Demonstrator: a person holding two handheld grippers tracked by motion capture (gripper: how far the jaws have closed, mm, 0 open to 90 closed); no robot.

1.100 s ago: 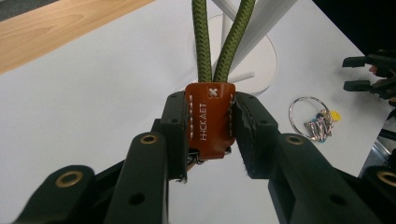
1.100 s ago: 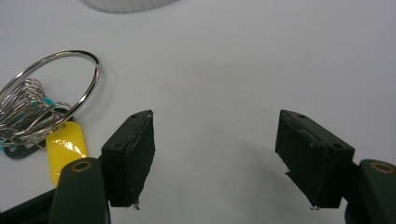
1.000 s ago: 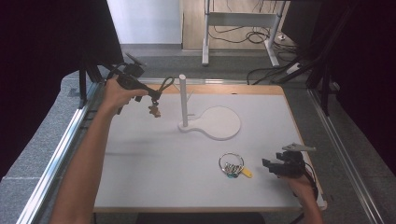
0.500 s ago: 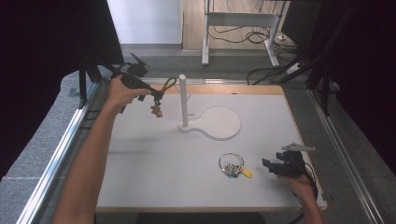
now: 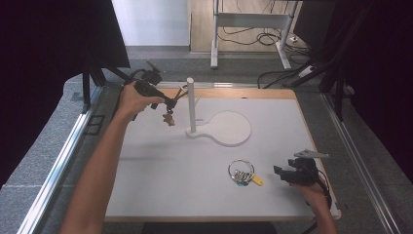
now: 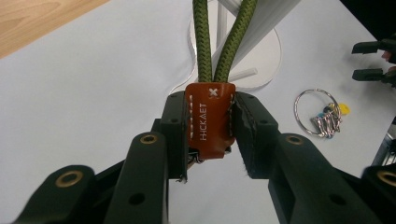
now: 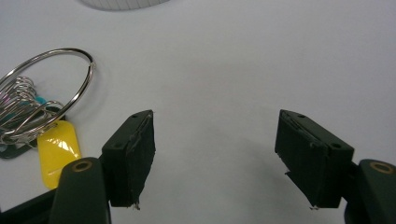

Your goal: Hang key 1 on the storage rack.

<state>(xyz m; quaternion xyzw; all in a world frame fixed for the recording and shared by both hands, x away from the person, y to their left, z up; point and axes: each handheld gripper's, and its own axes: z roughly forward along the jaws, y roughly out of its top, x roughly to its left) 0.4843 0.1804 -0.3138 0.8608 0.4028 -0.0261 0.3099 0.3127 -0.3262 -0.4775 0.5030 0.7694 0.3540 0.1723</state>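
My left gripper (image 5: 169, 103) is raised over the table's far left, shut on a brown leather tag (image 6: 208, 130) of a keychain. The keychain's green cord loop (image 6: 201, 42) reaches from the tag toward the white post (image 5: 191, 105), close beside its upper part. A small brown charm (image 5: 169, 118) hangs below the jaws. The post stands on a flat white base (image 5: 229, 129). My right gripper (image 7: 215, 154) rests low at the near right, open with nothing between its jaws. A metal key ring (image 7: 46, 88) with a yellow tag (image 7: 56, 149) lies just left of it.
The white tabletop (image 5: 160, 175) has a wooden edge (image 5: 253, 92) at the back. Metal rails (image 5: 58, 165) run along both sides. Black screens stand left and right of the table, with a desk frame and cables on the floor behind.
My left hand has edged to the right, bringing the keychain's cord loop closer to the post. The right gripper and the key ring have not moved.
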